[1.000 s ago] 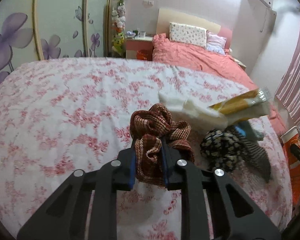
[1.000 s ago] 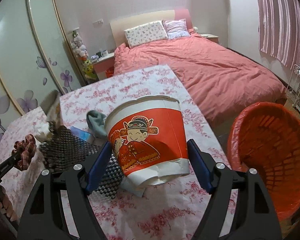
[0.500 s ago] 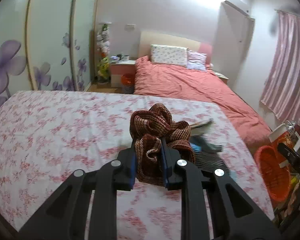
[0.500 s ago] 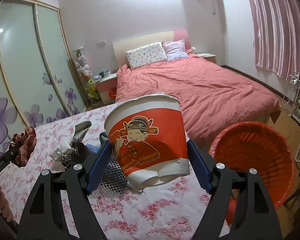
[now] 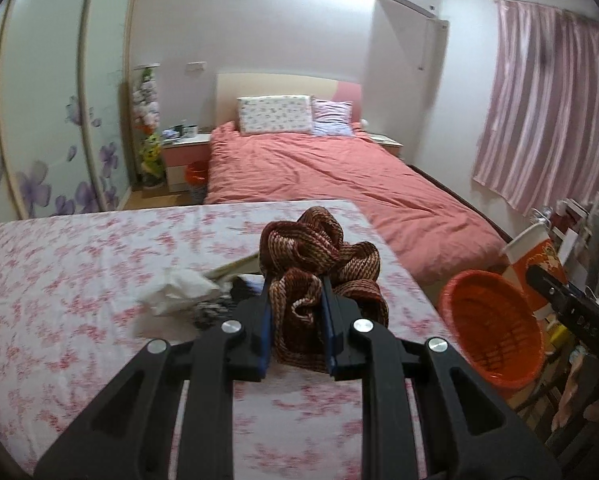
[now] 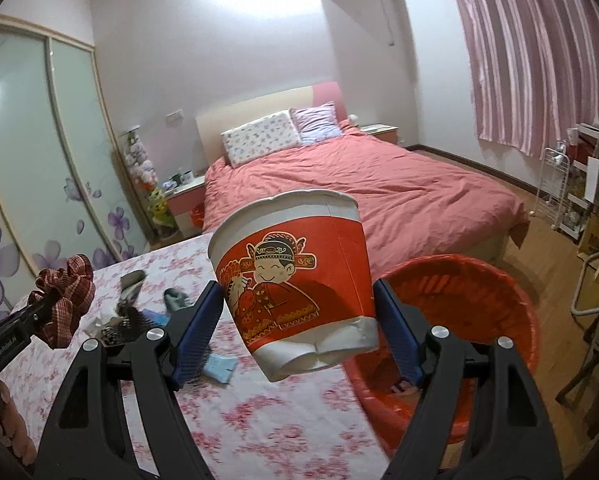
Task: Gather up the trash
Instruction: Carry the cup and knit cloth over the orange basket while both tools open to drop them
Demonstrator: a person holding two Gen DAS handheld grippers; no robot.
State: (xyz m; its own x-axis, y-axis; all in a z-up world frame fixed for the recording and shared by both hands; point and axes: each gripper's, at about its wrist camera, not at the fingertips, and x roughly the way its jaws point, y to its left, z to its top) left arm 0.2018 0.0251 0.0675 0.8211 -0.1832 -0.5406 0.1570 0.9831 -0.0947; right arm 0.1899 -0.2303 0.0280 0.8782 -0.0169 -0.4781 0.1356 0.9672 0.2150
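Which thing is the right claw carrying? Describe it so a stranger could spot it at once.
Start at the orange basket beside the floral-clothed table. Just above the table's edge, the right claw grips a paper cup: red band, white rim, cartoon figure, crumpled base, unlike the brown scrunchie in the left claw.

Pink bed (image 5: 339, 176), striped curtain (image 5: 547, 120)

Pink-curtained bedroom (image 6: 527, 48), coral bed (image 5: 339, 176)
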